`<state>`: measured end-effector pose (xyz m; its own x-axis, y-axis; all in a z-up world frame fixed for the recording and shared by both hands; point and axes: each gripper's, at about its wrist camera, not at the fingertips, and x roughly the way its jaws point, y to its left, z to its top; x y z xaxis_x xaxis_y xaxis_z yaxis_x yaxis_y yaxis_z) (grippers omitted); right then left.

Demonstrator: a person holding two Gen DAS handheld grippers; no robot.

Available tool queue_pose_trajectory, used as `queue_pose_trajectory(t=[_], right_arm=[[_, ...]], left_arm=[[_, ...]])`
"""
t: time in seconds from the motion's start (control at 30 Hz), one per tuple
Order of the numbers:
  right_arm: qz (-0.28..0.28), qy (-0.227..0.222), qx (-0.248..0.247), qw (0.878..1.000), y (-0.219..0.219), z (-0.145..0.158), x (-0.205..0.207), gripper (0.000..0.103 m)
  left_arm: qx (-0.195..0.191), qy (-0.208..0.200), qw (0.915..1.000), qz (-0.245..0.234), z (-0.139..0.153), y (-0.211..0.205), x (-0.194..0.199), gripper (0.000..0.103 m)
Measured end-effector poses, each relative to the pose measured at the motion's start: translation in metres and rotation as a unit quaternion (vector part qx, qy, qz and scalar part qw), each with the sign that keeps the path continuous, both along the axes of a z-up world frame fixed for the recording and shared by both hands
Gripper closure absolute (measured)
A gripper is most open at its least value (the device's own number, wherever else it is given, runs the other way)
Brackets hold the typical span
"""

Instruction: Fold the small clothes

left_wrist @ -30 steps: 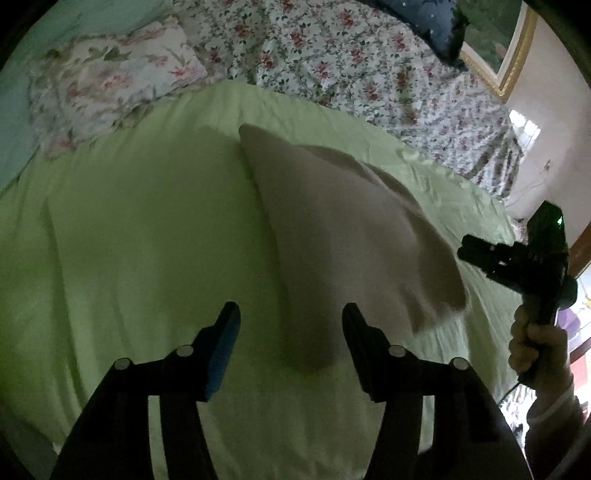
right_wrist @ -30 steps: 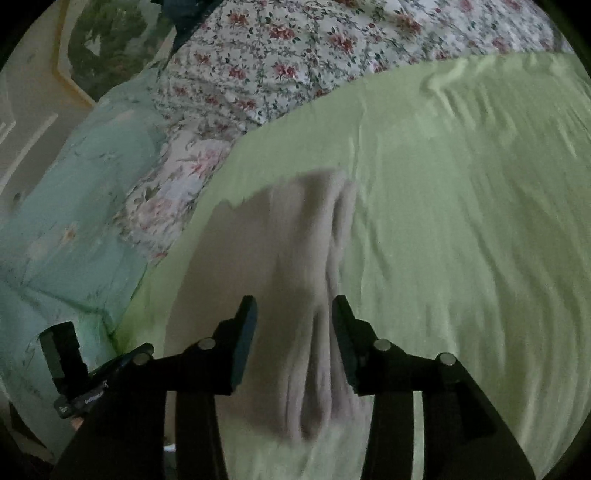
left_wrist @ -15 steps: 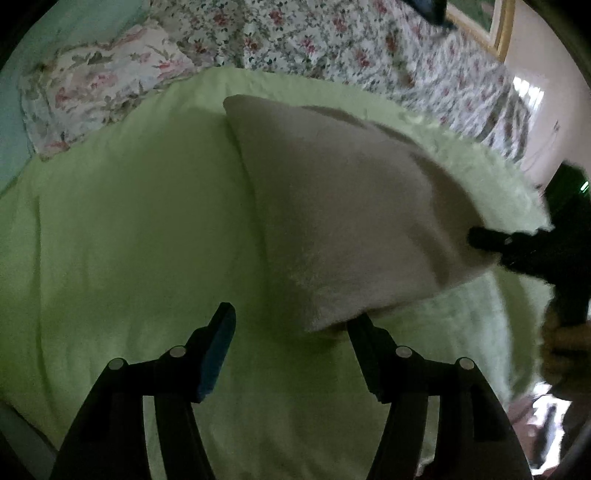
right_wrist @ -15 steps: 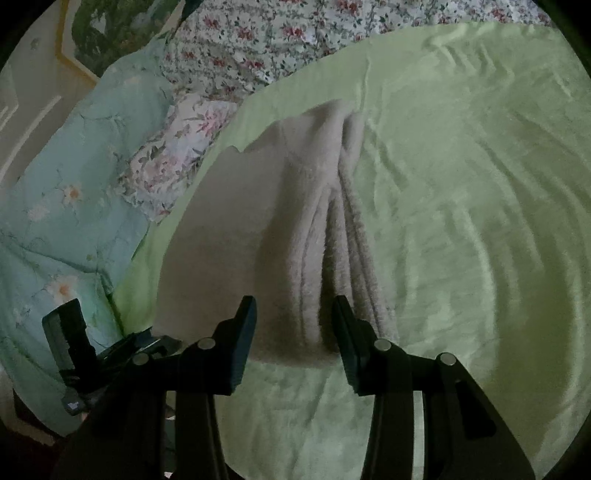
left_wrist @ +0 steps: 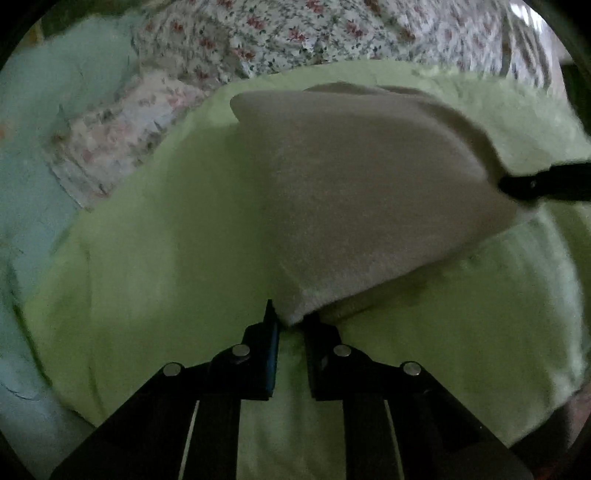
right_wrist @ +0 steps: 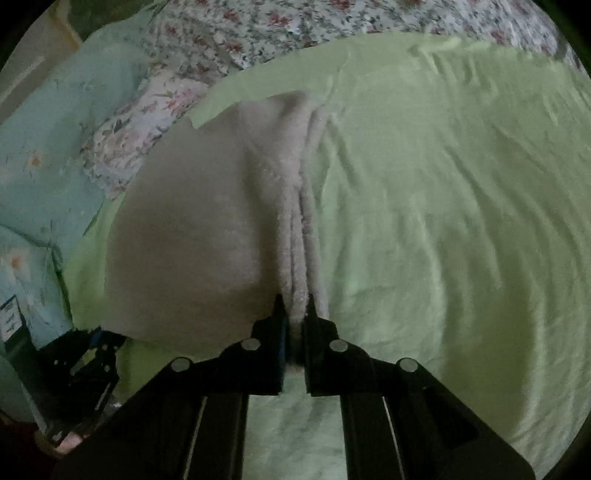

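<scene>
The left tongs (left_wrist: 291,321) have just closed, and their jaws now pinch the near left corner of the towel (left_wrist: 362,192), a pale, fluffy cloth already doubled over on the green bed sheet (left_wrist: 155,258). The towel lies forward of these tongs and runs away to the right, its long near edge stretching from this corner to the opposite one. There the right tongs (right_wrist: 295,314) have also just closed, narrow, on a stack of several layered edges (the folds are visible fanning out ahead of the jaws). Each pair of tongs therefore holds one end of the same near edge, and neither is nearer than the other to the work. The far edge of the towel rests toward the flowered quilt (left_wrist: 295,33) and the pillow (left_wrist: 110,147) at the head of the bed. The coming move probably depends on carrying both corners forward together, across the short axis, to meet the far edge.
</scene>
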<state>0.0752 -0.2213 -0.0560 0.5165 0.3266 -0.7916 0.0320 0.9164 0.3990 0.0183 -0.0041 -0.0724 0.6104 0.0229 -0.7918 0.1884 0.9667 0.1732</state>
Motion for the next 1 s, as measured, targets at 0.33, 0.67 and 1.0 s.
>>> queue_pose_trajectory(t=[0.33,0.67,1.0], right_arm=[[-0.043,-0.054,0.031,0.997,-0.023,0.051,-0.022,0.065],[0.022,-0.083,0.083,0.993,0.031,0.050,0.031,0.065],[-0.029,-0.026,0.062,0.997,0.005,-0.004,0.047,0.081]], left_arm=[[-0.176,-0.011,0.9820,-0.068,0.059,0.072,-0.012,0.080],[-0.276,0.026,0.9516,-0.133,0.042,0.028,0.046,0.078],[-0.309,0.074,0.9429,-0.099,-0.003,0.028,0.053,0.084]])
